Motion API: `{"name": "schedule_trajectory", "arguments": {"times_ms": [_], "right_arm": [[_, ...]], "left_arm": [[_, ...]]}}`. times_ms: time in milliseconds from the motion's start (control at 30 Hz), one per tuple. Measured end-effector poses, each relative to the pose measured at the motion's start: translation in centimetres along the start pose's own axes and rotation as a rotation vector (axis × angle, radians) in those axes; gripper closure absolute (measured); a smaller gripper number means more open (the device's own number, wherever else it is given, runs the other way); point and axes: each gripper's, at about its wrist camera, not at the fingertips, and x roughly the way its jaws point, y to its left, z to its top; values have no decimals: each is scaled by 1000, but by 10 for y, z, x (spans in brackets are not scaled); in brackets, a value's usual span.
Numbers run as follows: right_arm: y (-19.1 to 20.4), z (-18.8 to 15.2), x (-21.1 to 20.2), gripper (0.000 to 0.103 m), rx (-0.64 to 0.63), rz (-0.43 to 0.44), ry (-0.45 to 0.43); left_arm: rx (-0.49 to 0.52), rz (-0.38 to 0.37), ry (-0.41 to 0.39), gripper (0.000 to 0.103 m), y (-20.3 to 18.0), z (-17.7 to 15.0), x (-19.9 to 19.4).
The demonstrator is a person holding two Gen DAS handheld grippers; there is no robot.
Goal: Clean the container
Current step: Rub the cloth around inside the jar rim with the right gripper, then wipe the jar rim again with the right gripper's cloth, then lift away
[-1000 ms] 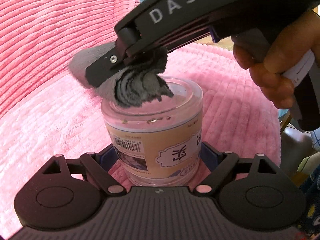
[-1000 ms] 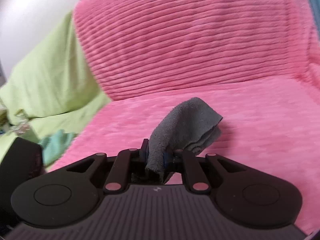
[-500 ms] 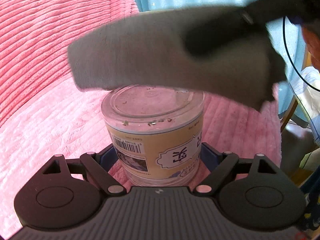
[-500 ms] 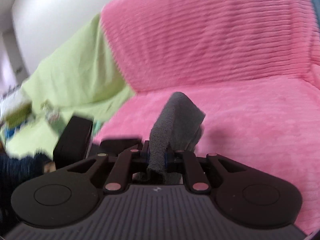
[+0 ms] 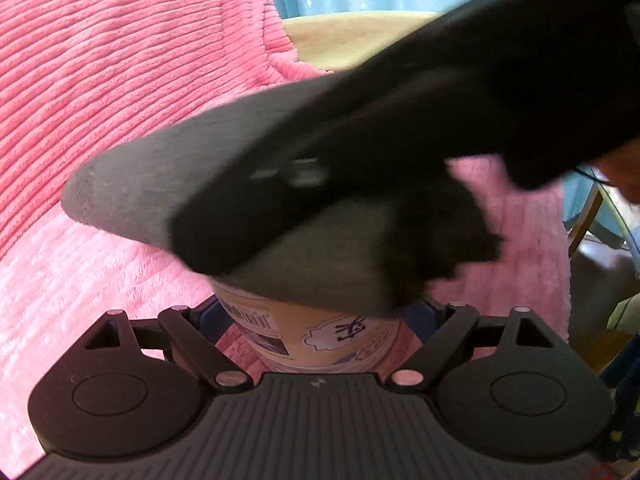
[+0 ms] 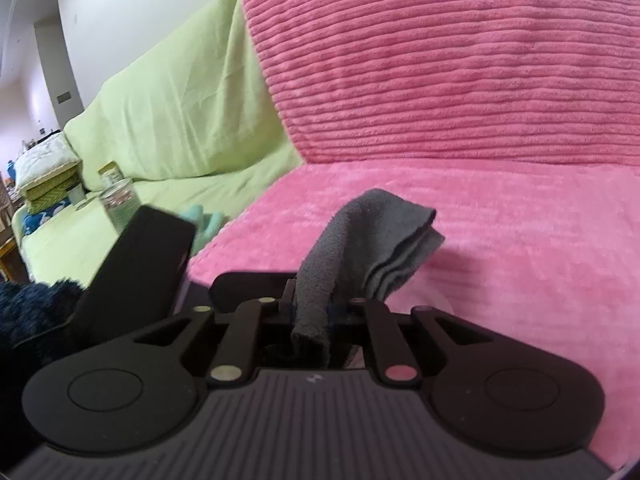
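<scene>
A clear round container (image 5: 320,336) with a beige label stands on the pink blanket (image 5: 100,300). My left gripper (image 5: 316,320) is shut on its lower part, one blue pad on each side. Blurred with motion, my right gripper (image 5: 440,120) crosses just above the container with a folded grey cloth (image 5: 312,272) that covers the container's top and hides the rim. In the right wrist view the right gripper (image 6: 312,312) is shut on the grey cloth (image 6: 372,240), whose free end sticks out forward over the pink blanket (image 6: 520,260).
The pink ribbed sofa back (image 6: 440,60) rises behind. To the left lies a light green cover (image 6: 168,120) with a glass jar (image 6: 118,200) and a teal cloth (image 6: 204,224). Part of the left gripper's black body (image 6: 140,264) and a dark fuzzy sleeve (image 6: 28,312) sit at left.
The right gripper has swept the grey cloth across and down, so the container's top, open to view half a second ago, is now covered. The left gripper kept its hold.
</scene>
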Motion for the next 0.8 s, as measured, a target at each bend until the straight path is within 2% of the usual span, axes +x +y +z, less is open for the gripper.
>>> {"name": "schedule_trajectory", "arguments": {"times_ms": [333,467,567,633,667,800], "right_arm": [[-18,3,12,93,31,-229,-80],[-16,2,7,93,10,-348,-78],[-21,1,-10,92,44,-431,-73],[-23,-2,-29,92,70,-408,-80],[-24,-4,-40,92,78,-366,-80],[-17,-18,-69,92,36,-126,-59]], "left_arm": [[3,-6,-9,15,-3,-2,-1],[11,-10,-15,16,-3,-2,-2],[18,-11,-17,16,-4,-2,-1],[13,-16,-16,16,-3,-3,-3],[10,-19,-16,16,-3,-3,-3],[12,-19,-17,16,3,0,0]]}}
